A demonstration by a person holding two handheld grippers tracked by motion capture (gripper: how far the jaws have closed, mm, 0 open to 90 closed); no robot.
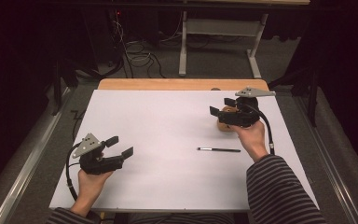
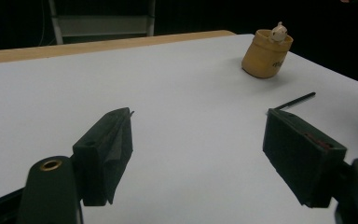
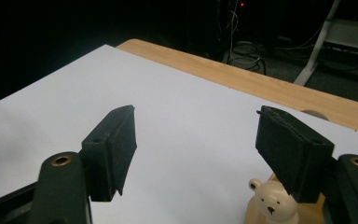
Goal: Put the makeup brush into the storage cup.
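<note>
A tan cup [image 2: 265, 58] with a small white bear figure [image 2: 278, 31] in it stands at the far right of the white tabletop [image 1: 168, 126]. My right gripper [image 1: 220, 107] hovers just over the cup [image 1: 223, 124], open. In the right gripper view the bear's head [image 3: 270, 200] shows low beside the right-hand jaw, and no pad touches it. A thin black pen [image 1: 218, 150] lies flat, nearer the person than the cup. My left gripper [image 1: 121, 146] rests at the near left, open and with nothing between its fingers, pointing toward the cup and the pen [image 2: 294, 101].
A wooden table edge [image 1: 182, 84] runs along the far side of the white surface. Beyond it, on the floor, stand a grey metal frame [image 1: 182, 51] and loose cables [image 1: 140, 53]. The person's striped sleeve [image 1: 279, 186] lies at the near right.
</note>
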